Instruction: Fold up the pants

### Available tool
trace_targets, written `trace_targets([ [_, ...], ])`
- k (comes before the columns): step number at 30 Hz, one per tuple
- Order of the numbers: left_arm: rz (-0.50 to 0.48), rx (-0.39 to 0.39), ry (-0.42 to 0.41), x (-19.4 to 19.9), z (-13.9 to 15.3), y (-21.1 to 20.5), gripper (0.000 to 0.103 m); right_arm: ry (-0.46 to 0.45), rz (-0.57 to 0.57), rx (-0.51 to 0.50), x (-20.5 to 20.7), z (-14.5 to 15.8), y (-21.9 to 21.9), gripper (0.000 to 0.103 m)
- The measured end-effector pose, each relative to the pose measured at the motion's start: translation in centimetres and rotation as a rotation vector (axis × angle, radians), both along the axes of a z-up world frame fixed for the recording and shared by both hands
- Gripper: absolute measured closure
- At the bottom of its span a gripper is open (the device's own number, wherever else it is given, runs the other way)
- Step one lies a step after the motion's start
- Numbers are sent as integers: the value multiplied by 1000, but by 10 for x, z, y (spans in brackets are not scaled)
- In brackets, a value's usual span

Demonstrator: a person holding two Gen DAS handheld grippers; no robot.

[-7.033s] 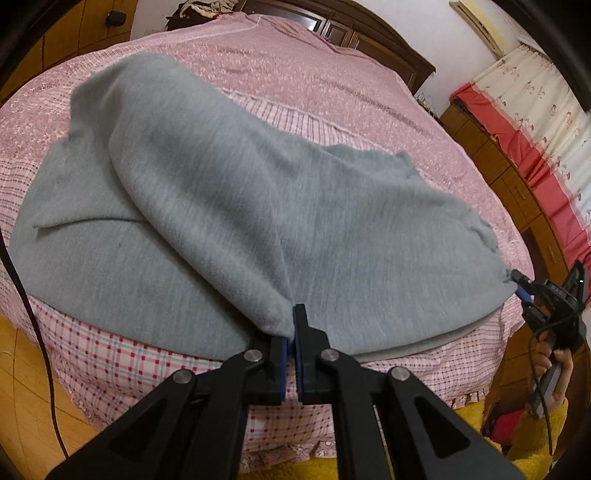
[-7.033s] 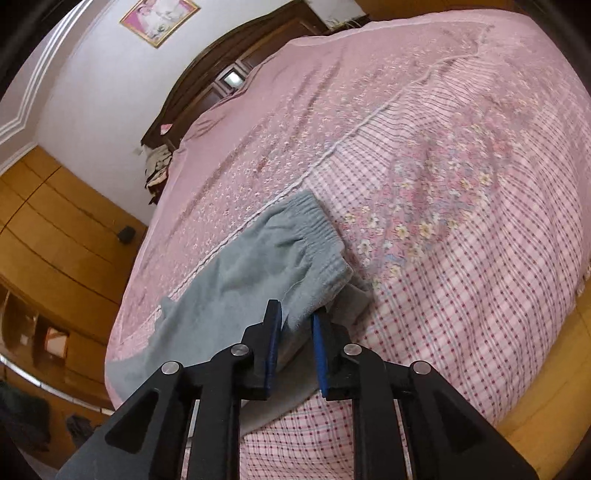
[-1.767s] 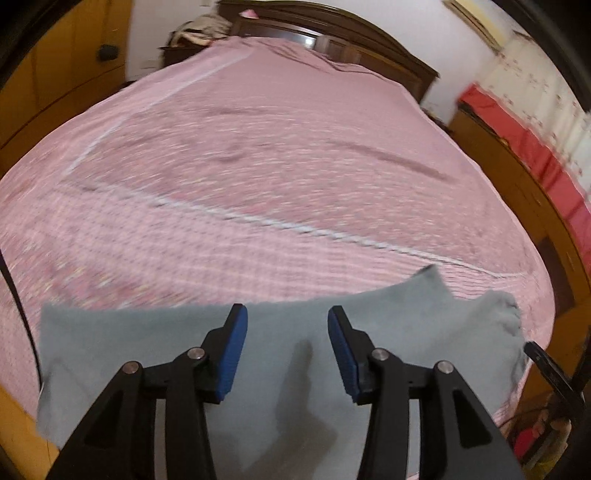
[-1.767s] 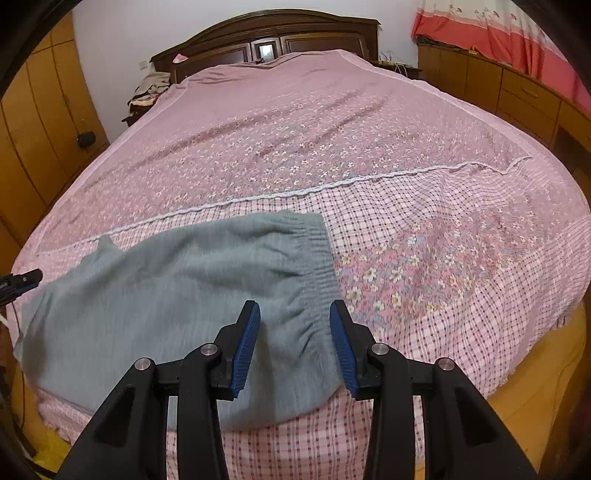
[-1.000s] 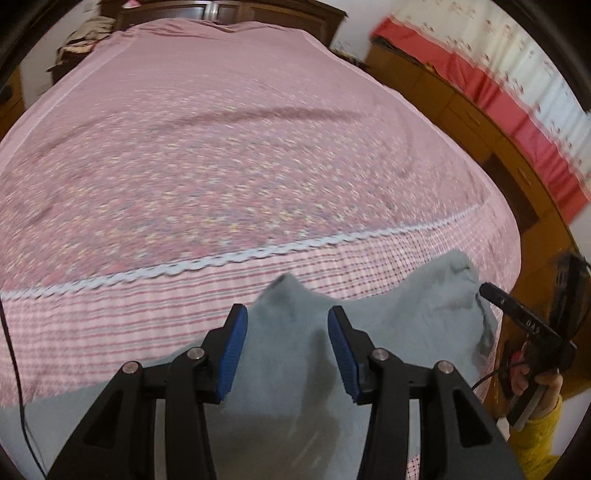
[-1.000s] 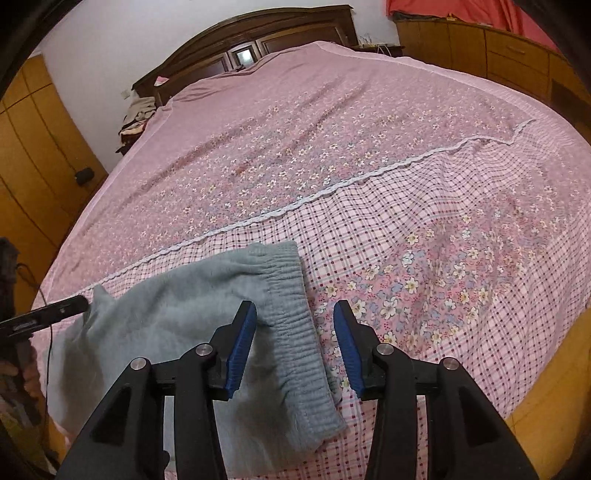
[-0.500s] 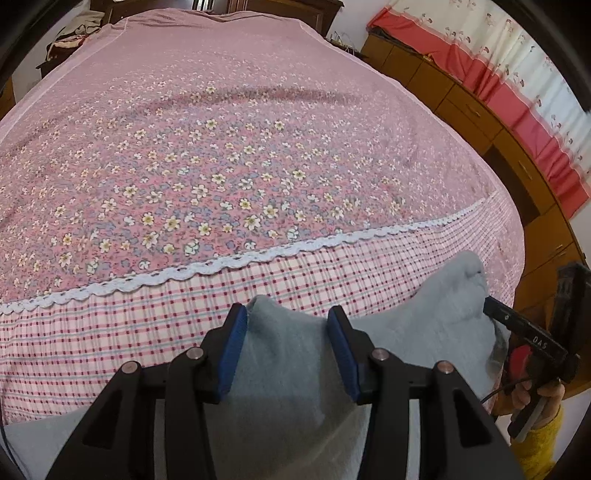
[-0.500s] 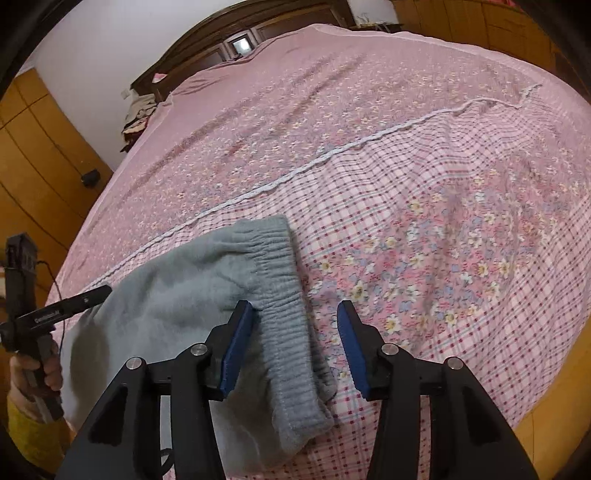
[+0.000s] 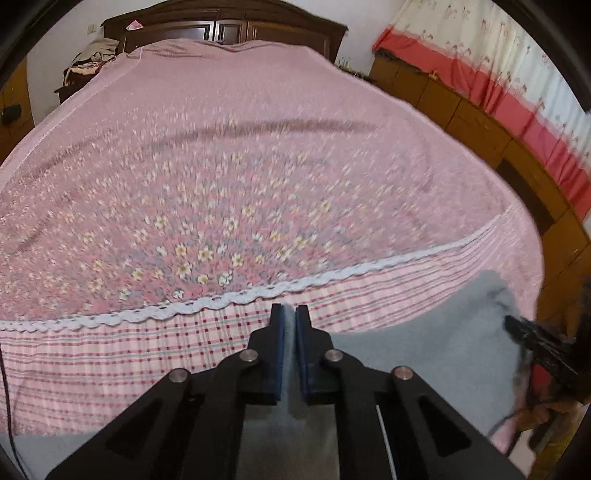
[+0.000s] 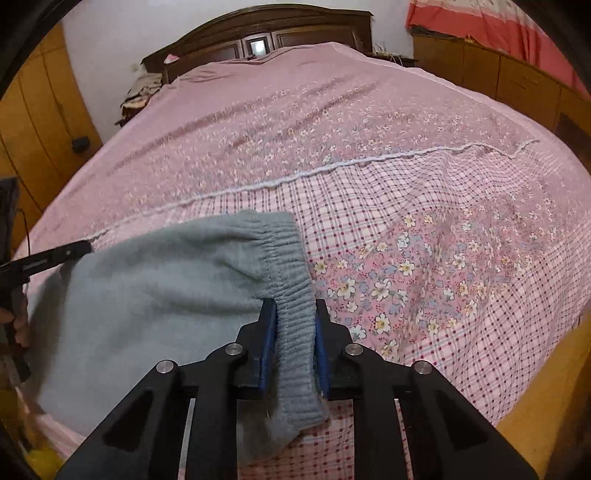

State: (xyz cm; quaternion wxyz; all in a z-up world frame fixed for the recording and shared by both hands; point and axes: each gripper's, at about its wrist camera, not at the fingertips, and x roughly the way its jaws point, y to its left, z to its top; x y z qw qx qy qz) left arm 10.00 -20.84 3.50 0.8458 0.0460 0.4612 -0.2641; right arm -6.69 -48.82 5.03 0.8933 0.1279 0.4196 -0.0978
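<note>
Grey pants lie folded lengthwise near the foot edge of a pink bed. In the right wrist view my right gripper is closed around the ribbed waistband, its blue pads pressing the elastic on both sides. In the left wrist view my left gripper is shut on a pointed corner of the grey pants, a thin strip of fabric showing between the pads. The other gripper shows at the right edge of that view and at the left edge of the right wrist view.
The bed has a floral cover, a white lace strip and a checked band. A dark wooden headboard stands at the far end. Wooden cabinets and red curtains run along the right. Wooden wardrobe doors stand at the left.
Both grippers were open over the flat pants half a second ago. Now the left has shut on the pointed corner and the right has closed onto the waistband.
</note>
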Motion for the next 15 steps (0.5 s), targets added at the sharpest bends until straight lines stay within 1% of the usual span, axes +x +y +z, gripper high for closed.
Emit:
trace_targets([
  [3, 8, 22, -42, 1, -13, -6, 96, 11, 1, -7, 1, 0, 0, 80],
  [6, 23, 21, -54, 0, -12, -7, 96, 27, 12, -14, 1, 9, -7, 74],
  [8, 19, 24, -56, -2, -9, -6, 91, 25, 18, -9, -1, 15, -8, 74],
  [12, 20, -4, -49, -10, 9, 7, 91, -11, 1, -48, -6, 32, -5, 74],
  [14, 31, -9, -76, -18, 23, 13, 90, -33, -2, -51, -6, 39, -3, 74],
  [15, 37, -10, -96, -24, 31, 16, 87, -47, 2, -47, -6, 43, -1, 74],
])
